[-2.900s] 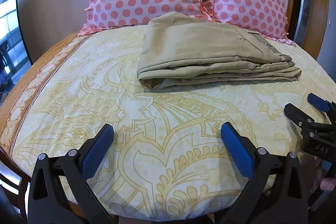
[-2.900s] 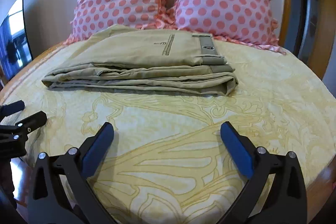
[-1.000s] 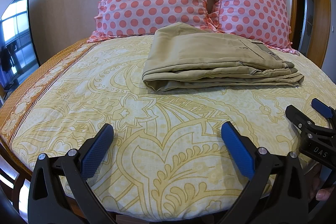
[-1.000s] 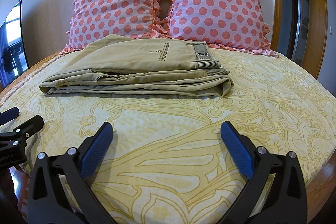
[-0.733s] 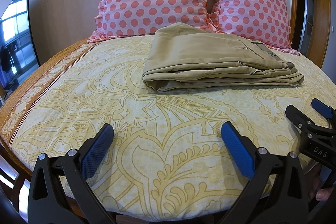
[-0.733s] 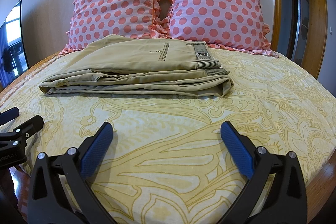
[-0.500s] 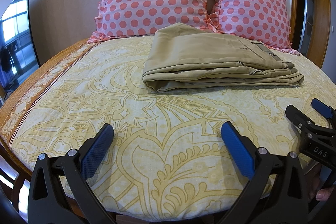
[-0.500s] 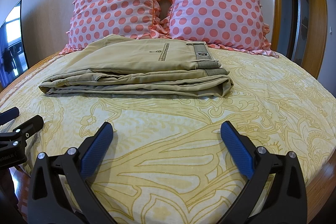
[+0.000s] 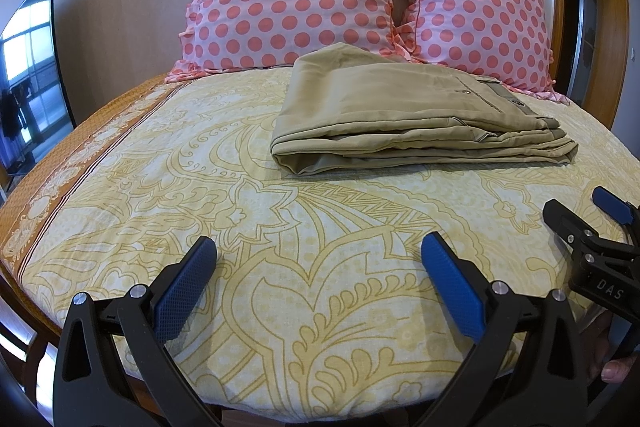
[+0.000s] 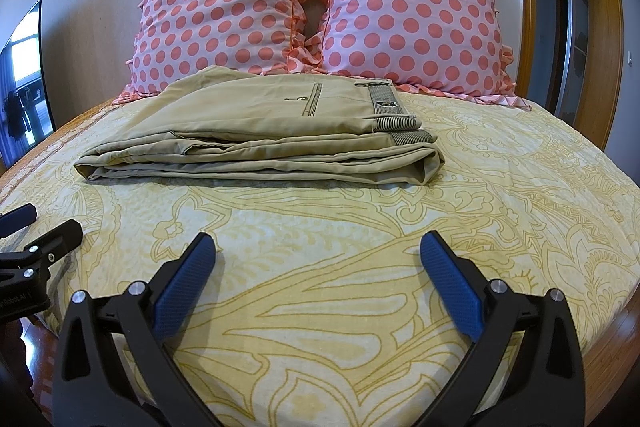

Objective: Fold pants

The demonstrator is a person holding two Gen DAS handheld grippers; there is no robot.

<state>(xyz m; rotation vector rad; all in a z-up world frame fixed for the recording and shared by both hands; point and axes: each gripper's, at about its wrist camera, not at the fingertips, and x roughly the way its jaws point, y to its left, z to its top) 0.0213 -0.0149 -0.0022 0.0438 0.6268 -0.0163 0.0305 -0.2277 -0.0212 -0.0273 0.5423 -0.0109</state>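
Khaki pants (image 9: pixel 404 115) lie folded in a flat stack on the yellow patterned bedspread (image 9: pixel 280 227), just in front of the pillows; they also show in the right wrist view (image 10: pixel 264 131), waistband to the right. My left gripper (image 9: pixel 318 253) is open and empty, low over the bed's near edge, well short of the pants. My right gripper (image 10: pixel 318 251) is open and empty, also near the front edge. Each gripper shows at the edge of the other's view: the right one (image 9: pixel 588 215) and the left one (image 10: pixel 40 227).
Two pink polka-dot pillows (image 10: pixel 320 7) lean against the wall behind the pants. A dark TV screen (image 9: pixel 28 75) stands at the left. Wooden door frames (image 10: pixel 600 47) are at the right. The bed's orange border (image 9: pixel 80 147) runs along the left side.
Since 2.9 s ago both grippers have lowered and levelled, so the pillows show fuller. Over the last second nothing has moved.
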